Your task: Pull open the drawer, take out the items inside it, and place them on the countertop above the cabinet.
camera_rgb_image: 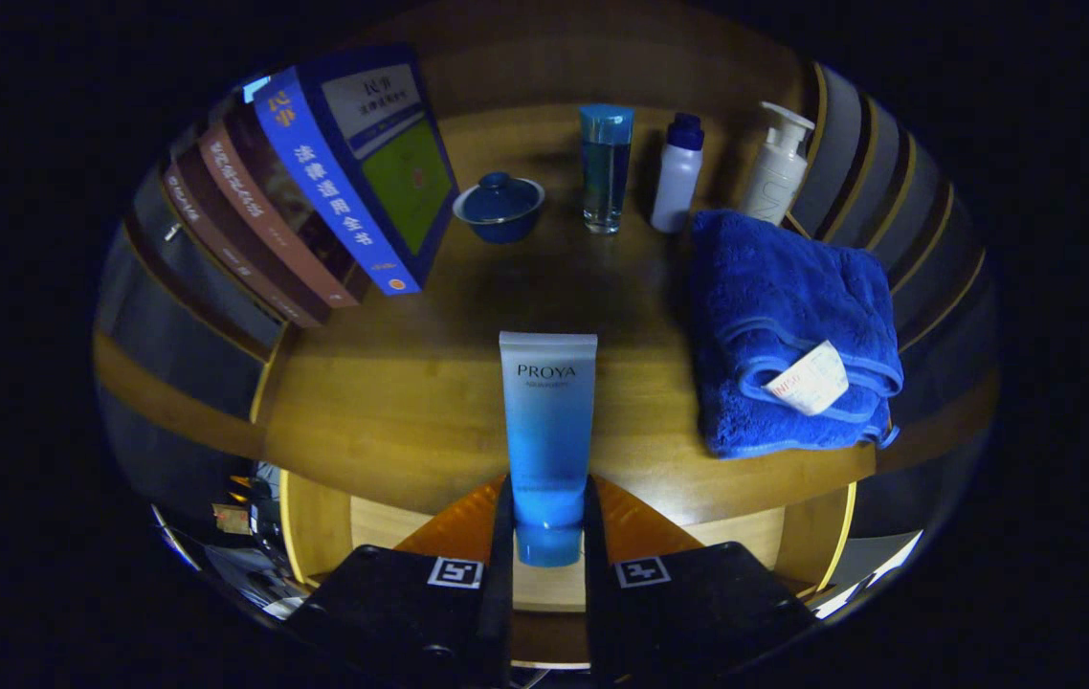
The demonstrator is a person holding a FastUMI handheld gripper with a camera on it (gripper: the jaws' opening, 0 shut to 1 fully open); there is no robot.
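On the left of the worktop (pixel 391 411) we see a row of leaning books (pixel 315 191), the nearest of them blue, tilted toward the middle. Just right of the books sits a small blue lidded bowl (pixel 499 206). Next along the back stand a clear blue bottle (pixel 606 167), a white bottle with a dark cap (pixel 677 174), and a white pump bottle (pixel 778 165). In front of the pump bottle lies a folded blue towel (pixel 788 335) with a paper tag, well to the right of the tool's line.

Our tool (pixel 549 536) is clamped on the blue tube (pixel 547 431): both fingers (pixel 503 536) press on its lower end, near the cap, from either side. The tube stands upright between them, its long axis running straight up from the fingertips, with most of its body rising beyond them over the near edge of the worktop. Below the fingers we can make out pale wood, which we take to be the open drawer (pixel 382 522), so we judge the tube is out of the drawer and being carried to the worktop.

The relation that matters now is forward and down: bare wood lies directly ahead of the tube, between the books and the towel. We judge the tube needs to go further in over that clear patch, then be lowered, cap end first, keeping well left of the towel.
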